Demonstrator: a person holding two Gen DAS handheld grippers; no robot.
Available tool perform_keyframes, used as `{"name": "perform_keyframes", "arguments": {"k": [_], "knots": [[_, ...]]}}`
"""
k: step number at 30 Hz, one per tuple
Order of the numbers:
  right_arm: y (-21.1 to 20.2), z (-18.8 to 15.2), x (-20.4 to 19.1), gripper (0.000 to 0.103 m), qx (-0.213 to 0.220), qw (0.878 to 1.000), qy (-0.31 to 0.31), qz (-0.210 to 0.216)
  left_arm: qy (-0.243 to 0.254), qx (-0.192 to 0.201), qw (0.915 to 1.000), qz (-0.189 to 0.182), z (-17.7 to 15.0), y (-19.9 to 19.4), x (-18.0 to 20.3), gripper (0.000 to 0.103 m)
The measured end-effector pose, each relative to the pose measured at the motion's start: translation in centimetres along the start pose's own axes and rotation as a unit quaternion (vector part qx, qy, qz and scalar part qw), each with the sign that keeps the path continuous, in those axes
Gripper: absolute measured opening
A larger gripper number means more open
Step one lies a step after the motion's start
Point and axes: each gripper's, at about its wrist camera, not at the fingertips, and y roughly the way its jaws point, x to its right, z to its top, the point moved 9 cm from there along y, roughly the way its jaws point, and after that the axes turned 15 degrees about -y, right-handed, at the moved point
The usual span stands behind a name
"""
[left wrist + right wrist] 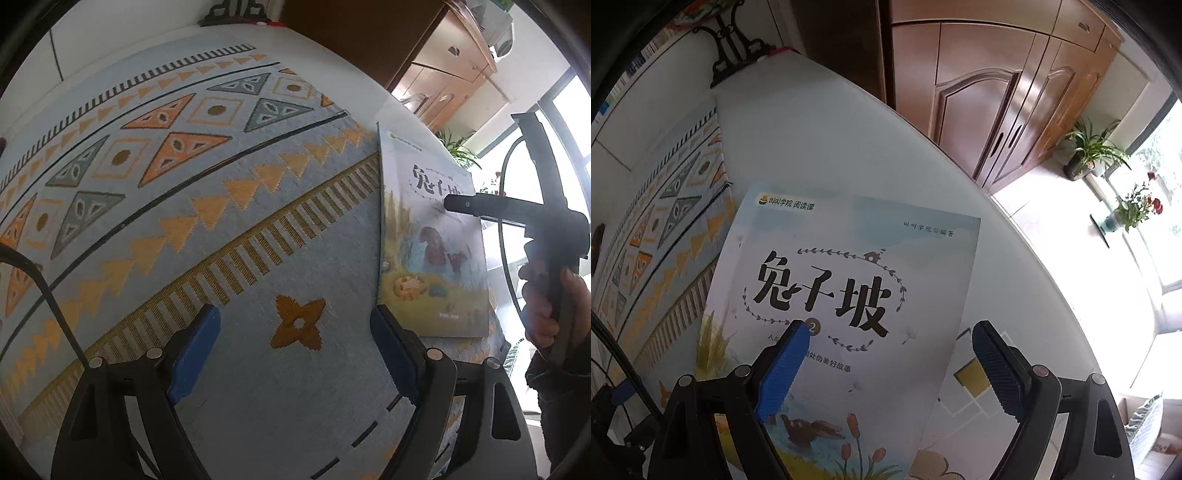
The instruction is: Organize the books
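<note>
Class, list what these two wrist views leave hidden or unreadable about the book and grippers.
- Book, right wrist view: bottom edge cut off by the frame; the blue finger covers part of its subtitle.
- Book, left wrist view: last title character hidden behind the right gripper.
- Right gripper, left wrist view: seen side-on.

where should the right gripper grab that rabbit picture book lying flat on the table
Take the picture book by its right long edge, coming from the side where it lies over the bare table and another patterned cover. It lies flat and thin, so one pad must slip under that edge. The right gripper hangs above it, jaws wide open, one already past that edge.
</note>
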Motion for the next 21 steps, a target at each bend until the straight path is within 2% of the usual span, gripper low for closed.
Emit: {"name": "perform_keyframes", "arguments": {"k": [4, 8, 12, 17, 21], "knots": [[0.3, 0.2, -0.7, 0.089, -0.003, 1.000, -0.003, 0.018, -0.008, 0.002, 0.9999, 0.010, -0.3, -0.3, -0.7, 0.082], [0.2, 0.6, -1.1, 0.089, -0.001, 1.000, -0.006, 0.016, -0.020, 0.004, 0.9998, 0.008, -0.3, -0.7, -1.5, 0.082], [-0.2, 1.7, -2.5, 0.089, 0.010, 0.999, -0.038, 0.029, -0.028, 0.008, 0.9996, 0.006, -0.3, -1.0, -2.0, 0.082], [-0.7, 3.2, -6.4, 0.090, 0.012, 0.995, -0.085, 0.042, -0.047, 0.011, 0.9988, 0.008, -0.5, -1.3, -3.1, 0.082], [-0.8, 3.4, -11.3, 0.090, 0.007, 0.990, -0.120, 0.076, -0.066, 0.026, 0.9974, 0.016, -0.9, -2.2, -4.8, 0.082]]}}
